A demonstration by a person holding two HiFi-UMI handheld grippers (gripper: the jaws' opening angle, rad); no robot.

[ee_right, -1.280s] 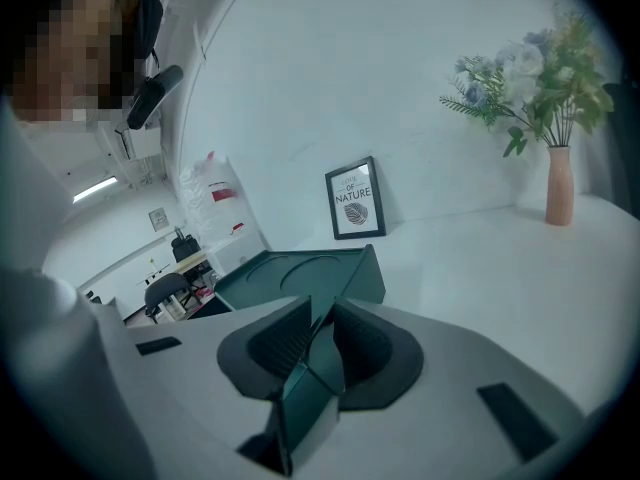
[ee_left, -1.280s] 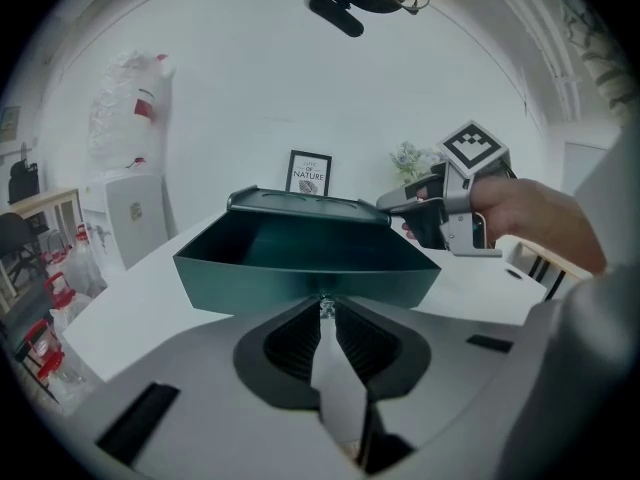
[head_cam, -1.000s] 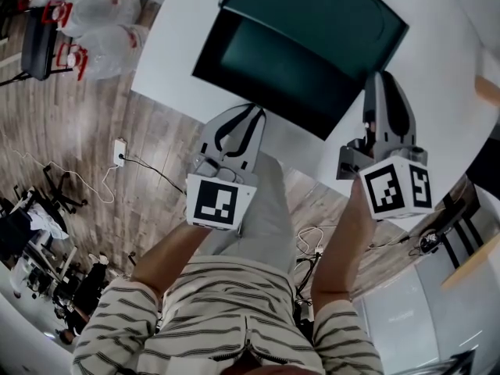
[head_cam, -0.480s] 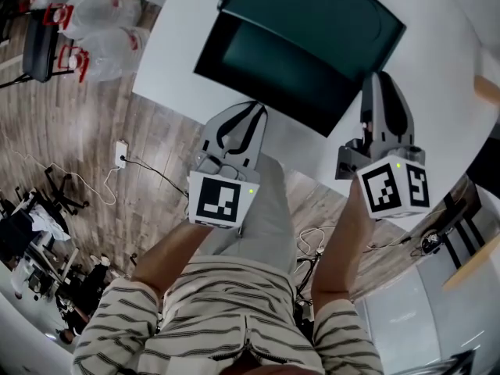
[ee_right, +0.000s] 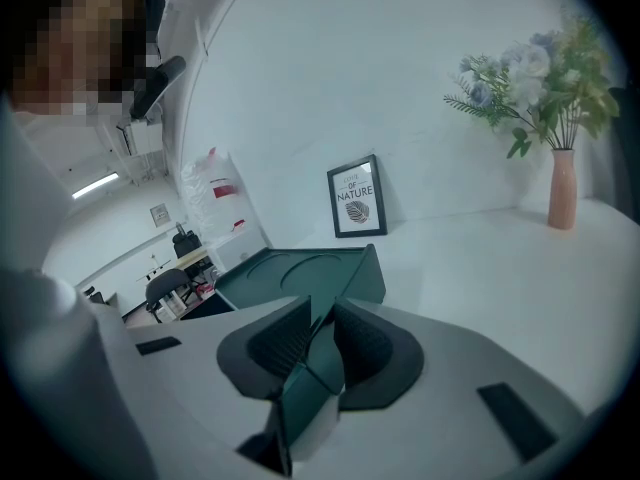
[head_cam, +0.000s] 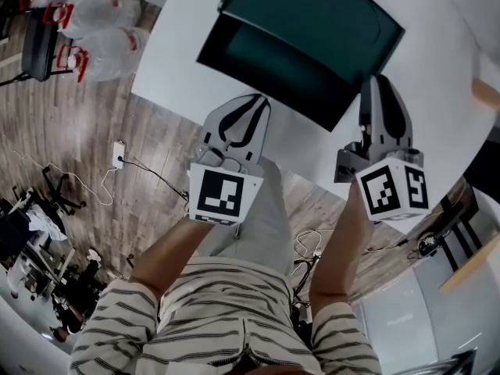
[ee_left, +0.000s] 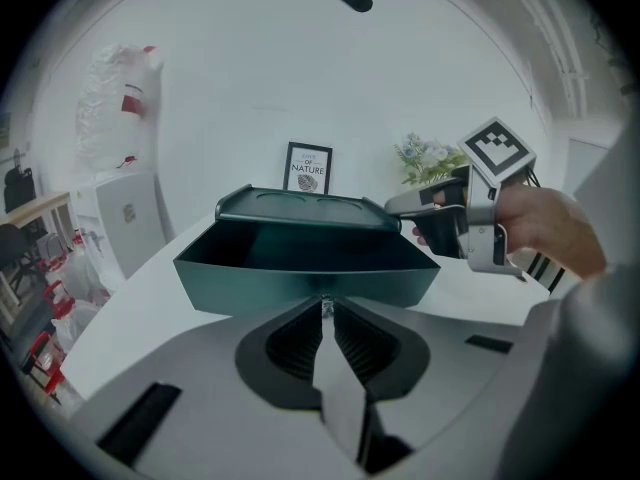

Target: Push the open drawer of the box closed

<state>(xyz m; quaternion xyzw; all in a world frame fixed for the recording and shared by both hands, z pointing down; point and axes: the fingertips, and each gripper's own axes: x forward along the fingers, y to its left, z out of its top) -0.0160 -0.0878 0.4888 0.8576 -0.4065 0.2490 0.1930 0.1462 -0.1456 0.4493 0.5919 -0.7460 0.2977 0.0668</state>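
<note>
Item: box [head_cam: 328,22] sat on the table [head_cam: 176,61], drawer [head_cam: 269,69] open. I logged the left gripper [head_cam: 248,104], jaws pressed together, just before the box's drawer front. The right gripper [head_cam: 380,83], jaws likewise together, was beside the box's corner, possibly touching. Behind the box were a framed picture [ee_left: 308,169] and a vase [ee_right: 563,190].

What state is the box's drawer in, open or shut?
Open: the drawer juts out of the box, its dark interior exposed in the head and left gripper views.
</note>
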